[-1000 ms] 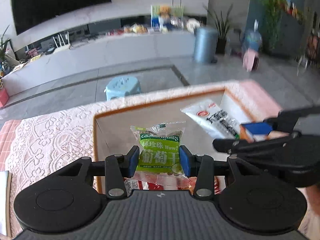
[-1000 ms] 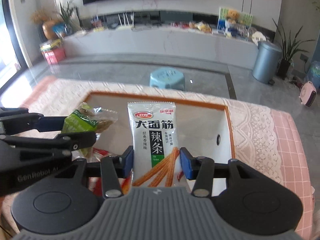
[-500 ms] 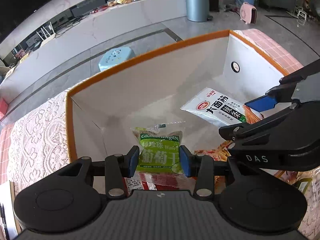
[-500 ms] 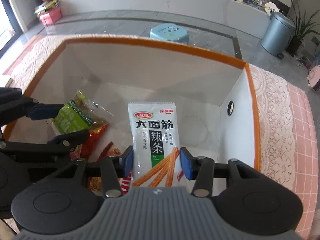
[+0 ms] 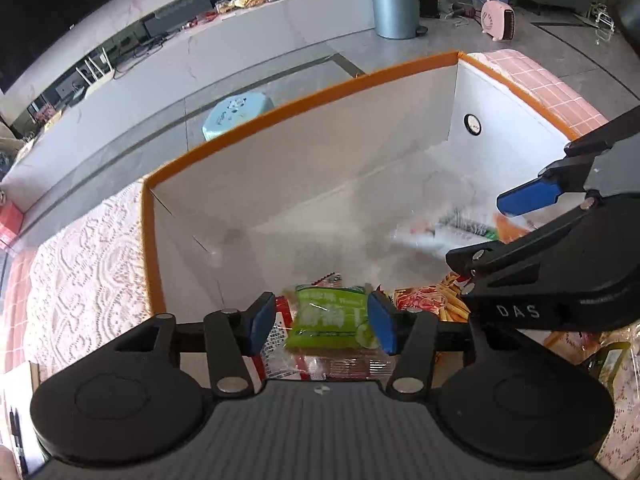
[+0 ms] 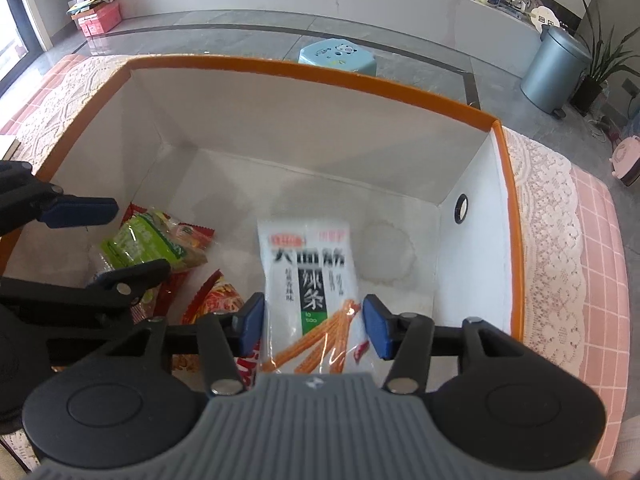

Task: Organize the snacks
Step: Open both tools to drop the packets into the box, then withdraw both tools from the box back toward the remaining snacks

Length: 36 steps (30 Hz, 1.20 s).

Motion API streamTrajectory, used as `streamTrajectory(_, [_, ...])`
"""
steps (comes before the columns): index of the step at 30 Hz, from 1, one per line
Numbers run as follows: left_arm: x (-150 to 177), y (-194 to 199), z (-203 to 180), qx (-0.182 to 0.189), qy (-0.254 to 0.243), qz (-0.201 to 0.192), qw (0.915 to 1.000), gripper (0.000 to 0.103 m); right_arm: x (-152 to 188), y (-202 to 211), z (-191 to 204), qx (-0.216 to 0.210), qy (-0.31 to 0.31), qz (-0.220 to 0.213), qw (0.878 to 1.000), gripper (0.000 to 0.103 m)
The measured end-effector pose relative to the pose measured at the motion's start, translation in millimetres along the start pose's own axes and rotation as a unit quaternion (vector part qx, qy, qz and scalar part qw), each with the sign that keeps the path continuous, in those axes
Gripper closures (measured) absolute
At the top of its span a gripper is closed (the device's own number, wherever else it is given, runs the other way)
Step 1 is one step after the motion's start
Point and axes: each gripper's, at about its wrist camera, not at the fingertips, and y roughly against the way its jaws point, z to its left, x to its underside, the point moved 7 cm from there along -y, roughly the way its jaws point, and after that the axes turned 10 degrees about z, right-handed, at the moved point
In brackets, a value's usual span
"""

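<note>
Now both over white orange-rimmed box [image 6: 496,240]. Left gripper [image 5: 320,322] just spread, green crinkly raisin packet [image 5: 332,320] loose between pads atop red packets. Right gripper [image 6: 314,326] likewise just parted; white spicy-stick sachet [image 6: 308,276] slipping free, long axis pointing away along fingers.

The white box with the orange rim [image 6: 360,80] has matt, smooth, card-like walls, faintly marked on the floor. The green snack packet [image 5: 332,318] in the lower middle of the left wrist view is glossy crinkled plastic film with clear sealed edges. The white spicy-strip packet [image 6: 308,280] at the centre of the right wrist view is shiny plastic film too, catching light. Red snack packets [image 6: 218,300] beside it look glossy. The bench carries a white lace cloth [image 5: 80,264], rough and openwork, over a pink checked cover [image 6: 600,280]. The grippers' black arms look like matt plastic with small bright metal pins; their blue pads look dull and rubbery. The grey bin [image 6: 554,68] at upper right has a brushed metal sheen.
</note>
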Motion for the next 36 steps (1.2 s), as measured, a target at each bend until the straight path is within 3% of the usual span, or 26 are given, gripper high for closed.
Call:
streamTrajectory(8, [2,25,7,0.014,0.033,-0.027,0.999,0.035,-1,28,-1,0.004,-0.001,-0.022,1.0,0.047])
streamTrajectory(11, [5,40,11,0.014,0.051,-0.044,0.9976,0.035,2,40,1,0.01,-0.001,-0.036,0.999,0.037])
streamTrajectory(18, [21,80,18,0.008,0.083,-0.095,0.992,0.034,16,80,1,0.011,-0.018,-0.075,0.997,0.037])
streamTrajectory(30, [63,146,10,0.013,0.111,-0.168,0.9795,0.034,82,148,17,0.023,-0.042,-0.166,0.985,0.036])
streamTrajectory(36, [94,158,1,0.037,0.128,-0.174,0.9758,0.032,123,167,35,0.022,-0.055,-0.204,0.977,0.036])
